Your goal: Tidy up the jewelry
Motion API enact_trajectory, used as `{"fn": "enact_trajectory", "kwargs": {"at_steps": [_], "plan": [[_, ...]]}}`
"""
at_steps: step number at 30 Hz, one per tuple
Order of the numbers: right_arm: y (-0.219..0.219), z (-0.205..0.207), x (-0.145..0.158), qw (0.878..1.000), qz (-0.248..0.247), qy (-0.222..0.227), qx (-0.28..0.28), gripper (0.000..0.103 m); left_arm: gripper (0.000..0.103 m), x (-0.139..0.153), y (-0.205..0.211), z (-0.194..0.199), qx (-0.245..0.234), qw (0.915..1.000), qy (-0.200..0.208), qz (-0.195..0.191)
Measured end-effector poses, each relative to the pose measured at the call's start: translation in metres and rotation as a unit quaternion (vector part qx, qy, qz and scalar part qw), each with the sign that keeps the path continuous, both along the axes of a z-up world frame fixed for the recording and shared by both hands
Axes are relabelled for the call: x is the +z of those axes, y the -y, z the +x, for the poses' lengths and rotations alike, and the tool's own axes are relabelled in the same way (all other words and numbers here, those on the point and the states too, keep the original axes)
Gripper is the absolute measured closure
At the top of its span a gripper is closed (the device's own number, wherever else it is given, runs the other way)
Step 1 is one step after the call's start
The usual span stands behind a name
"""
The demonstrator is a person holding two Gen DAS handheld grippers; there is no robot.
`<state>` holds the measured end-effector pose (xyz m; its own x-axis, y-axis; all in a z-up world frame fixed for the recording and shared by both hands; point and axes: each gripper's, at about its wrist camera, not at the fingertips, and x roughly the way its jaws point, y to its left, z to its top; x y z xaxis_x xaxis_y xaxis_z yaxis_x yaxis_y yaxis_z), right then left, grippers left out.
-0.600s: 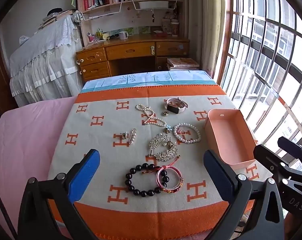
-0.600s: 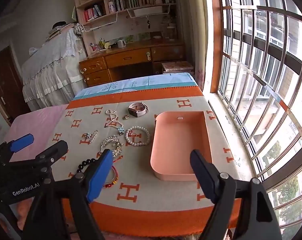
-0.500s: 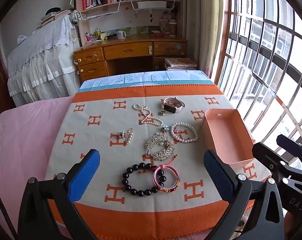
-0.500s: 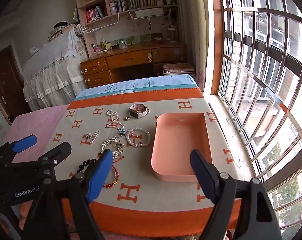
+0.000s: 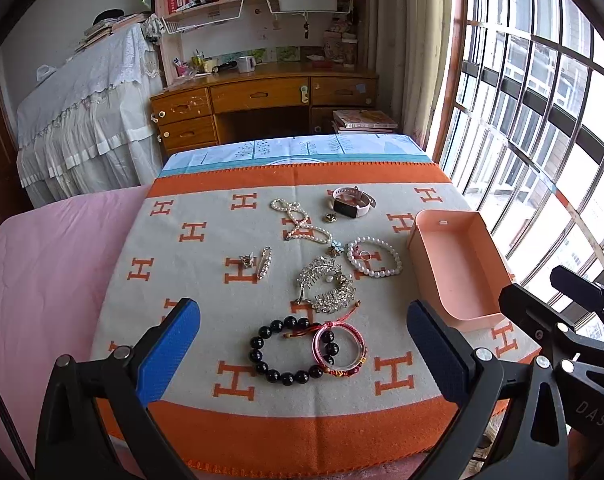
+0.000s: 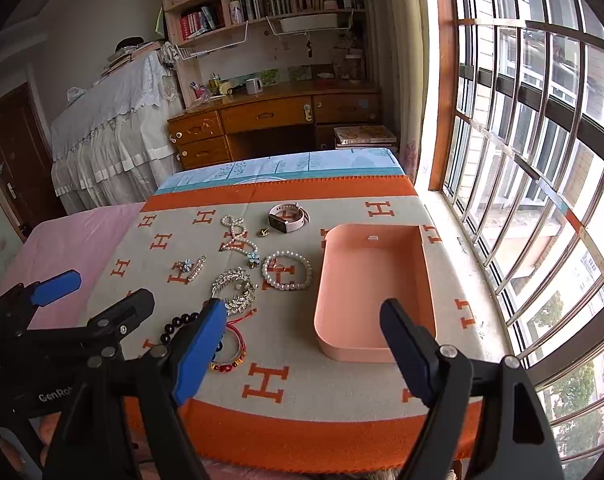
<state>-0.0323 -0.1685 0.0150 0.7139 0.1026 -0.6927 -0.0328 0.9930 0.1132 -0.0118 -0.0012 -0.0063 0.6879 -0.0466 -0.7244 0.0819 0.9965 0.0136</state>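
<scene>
Orange-bordered blanket [image 5: 182,264], jewelry loose beside the empty pink tray [image 6: 382,276]: with left gripper [image 5: 302,344] and right gripper [image 6: 302,336] both spread and empty, lower yours squarely over the black bead bracelet [image 5: 262,354], pinching beads, not cloth.

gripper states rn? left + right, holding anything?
Left gripper: open, holding nothing, above the black bead bracelet.
Right gripper: open, holding nothing, near the empty pink tray.
</scene>
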Motion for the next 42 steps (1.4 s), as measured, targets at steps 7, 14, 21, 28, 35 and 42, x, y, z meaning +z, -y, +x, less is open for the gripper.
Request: {"fn": "enact_trajectory", "kwargs": {"at_steps": [7,14,21,28,35,42], "plan": [[-0.001,0.001,-0.002,1.0,-0.002,-0.006,0.003,0.023,0.001,0.002,-0.003,0.001,0.003,1.0,0.003,-0.004],[0.002,0.005,-0.002,1.0,-0.002,-0.002,0.006,0.023,0.001,0.001,-0.004,0.0,0.003,1.0,0.003,-0.003],[0.004,0.015,-0.004,1.0,0.008,-0.005,0.015,0.023,0.001,0.003,-0.002,0.008,0.015,0.9999,-0.004,0.004],[0.002,0.023,-0.01,0.999,0.016,-0.011,0.029,0.023,0.001,-0.002,-0.002,0.016,0.027,0.9995,-0.018,0.003],[0.002,0.024,-0.011,0.999,0.015,-0.011,0.029,0.023,0.001,-0.005,0.001,0.017,0.028,0.9994,-0.017,0.007],[0.005,0.024,-0.013,1.0,0.015,-0.01,0.025,0.023,0.001,-0.006,0.005,0.019,0.025,0.9995,-0.018,0.006]]}}
